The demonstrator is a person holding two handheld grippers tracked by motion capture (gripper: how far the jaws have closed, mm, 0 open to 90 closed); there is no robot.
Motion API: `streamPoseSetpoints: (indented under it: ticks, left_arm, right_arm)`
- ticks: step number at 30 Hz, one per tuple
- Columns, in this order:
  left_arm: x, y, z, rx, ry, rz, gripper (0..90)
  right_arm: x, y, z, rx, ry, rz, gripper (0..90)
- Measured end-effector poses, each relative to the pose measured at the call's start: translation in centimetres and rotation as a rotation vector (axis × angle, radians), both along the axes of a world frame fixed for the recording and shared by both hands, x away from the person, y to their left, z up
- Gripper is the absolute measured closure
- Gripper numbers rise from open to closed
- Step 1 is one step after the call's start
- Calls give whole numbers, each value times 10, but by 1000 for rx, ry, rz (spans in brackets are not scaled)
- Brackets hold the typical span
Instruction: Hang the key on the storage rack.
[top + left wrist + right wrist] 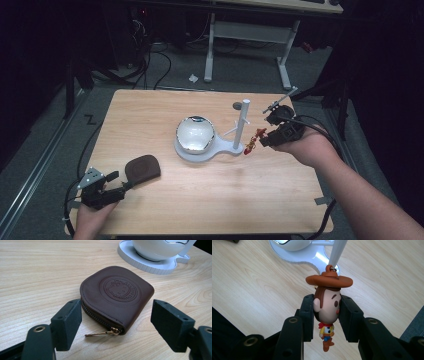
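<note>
**Cowboy charm held beside the stand's post**

We worked at a wooden table (210,200). Near its middle stood a white stand (235,142), its round base carrying a shiny bowl (195,134), its post upright. A brown zip pouch (116,296) lay flat near the left front corner, zipper pull toward us. Our left gripper (116,181) sat just short of it, jaws wide and empty, the pouch straight ahead. Our right gripper (327,315) was clamped on the head of a small cowboy charm (327,307), hat and ring toward the post, feet toward us. The charm hung just right of the post, so the right hand was far nearer.
</note>
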State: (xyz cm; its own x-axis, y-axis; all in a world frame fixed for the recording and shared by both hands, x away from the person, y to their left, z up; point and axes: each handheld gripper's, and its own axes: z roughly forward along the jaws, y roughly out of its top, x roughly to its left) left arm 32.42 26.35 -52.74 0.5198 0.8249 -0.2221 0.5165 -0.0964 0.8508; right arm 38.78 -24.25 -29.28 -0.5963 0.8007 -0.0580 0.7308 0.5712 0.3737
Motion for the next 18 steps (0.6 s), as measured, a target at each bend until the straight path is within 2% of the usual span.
streamPoseSetpoints:
  ticks: [10,18]
  left_arm:
    - [0,0,0,-2,0,-1,253]
    - [0,1,0,-3,0,1,253]
  right_arm:
    - [5,8,13,-14,-21,10,668]
    - [11,11,17,-19,-24,7,668]
